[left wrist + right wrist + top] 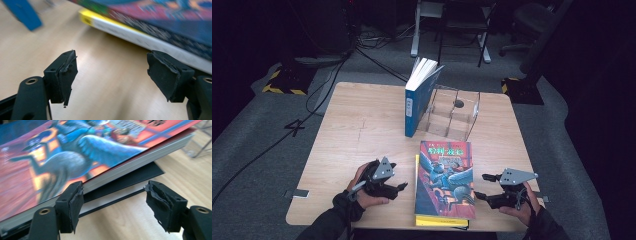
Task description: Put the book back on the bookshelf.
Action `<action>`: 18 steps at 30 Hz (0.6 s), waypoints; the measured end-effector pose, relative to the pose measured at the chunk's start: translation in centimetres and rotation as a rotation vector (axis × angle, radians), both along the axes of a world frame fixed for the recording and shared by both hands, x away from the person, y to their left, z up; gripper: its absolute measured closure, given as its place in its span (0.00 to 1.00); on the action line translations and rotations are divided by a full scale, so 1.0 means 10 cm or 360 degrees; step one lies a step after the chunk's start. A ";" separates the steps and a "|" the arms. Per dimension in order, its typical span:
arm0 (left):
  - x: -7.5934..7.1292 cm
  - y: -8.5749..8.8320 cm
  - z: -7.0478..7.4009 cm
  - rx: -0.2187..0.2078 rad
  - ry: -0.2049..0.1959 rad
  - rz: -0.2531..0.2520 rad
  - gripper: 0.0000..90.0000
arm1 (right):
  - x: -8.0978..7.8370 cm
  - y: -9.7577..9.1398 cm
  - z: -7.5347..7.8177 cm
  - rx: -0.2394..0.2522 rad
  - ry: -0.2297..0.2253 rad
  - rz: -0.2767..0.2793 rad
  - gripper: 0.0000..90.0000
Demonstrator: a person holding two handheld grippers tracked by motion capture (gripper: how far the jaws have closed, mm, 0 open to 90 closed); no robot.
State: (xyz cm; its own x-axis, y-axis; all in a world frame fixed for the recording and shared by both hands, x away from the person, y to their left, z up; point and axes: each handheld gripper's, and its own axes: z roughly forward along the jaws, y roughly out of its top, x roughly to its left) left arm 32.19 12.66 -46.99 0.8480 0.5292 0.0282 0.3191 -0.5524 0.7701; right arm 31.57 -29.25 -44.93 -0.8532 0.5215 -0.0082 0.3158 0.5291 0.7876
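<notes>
Left gripper [398,188], jaws spread with nothing between them, sits at 9 o'clock of the stacked books [445,181]. Right gripper [482,186], at their 3 o'clock, likewise gapes empty by the book edge.

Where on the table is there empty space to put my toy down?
The widest bare wood lies on the table, left of the standing blue book and above the left claw. A narrower strip runs right of the clear rack. It is crowded along the near edge, where both claws flank the book stack, the right claw close beside it.
</notes>
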 end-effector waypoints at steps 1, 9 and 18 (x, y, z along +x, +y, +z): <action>-0.05 -0.01 -0.04 0.0001 0.0037 -0.0031 0.26 | -0.02 0.01 0.00 -0.0008 0.0006 0.0021 0.34; -0.34 -0.10 -0.15 0.0048 0.0095 -0.0156 0.25 | -0.18 0.04 0.02 0.0012 0.0116 0.0090 0.33; -0.36 -0.14 -0.23 0.0147 0.0075 -0.0152 0.25 | -0.23 0.06 0.05 0.0023 0.0230 0.0089 0.30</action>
State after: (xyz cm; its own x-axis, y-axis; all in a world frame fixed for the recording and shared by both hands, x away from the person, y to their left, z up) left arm 28.61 11.25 -49.29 0.8959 0.4432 0.0323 0.2963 -0.6499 0.6999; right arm 29.31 -28.63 -44.39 -0.8726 0.4725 0.1239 0.3970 0.5381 0.7435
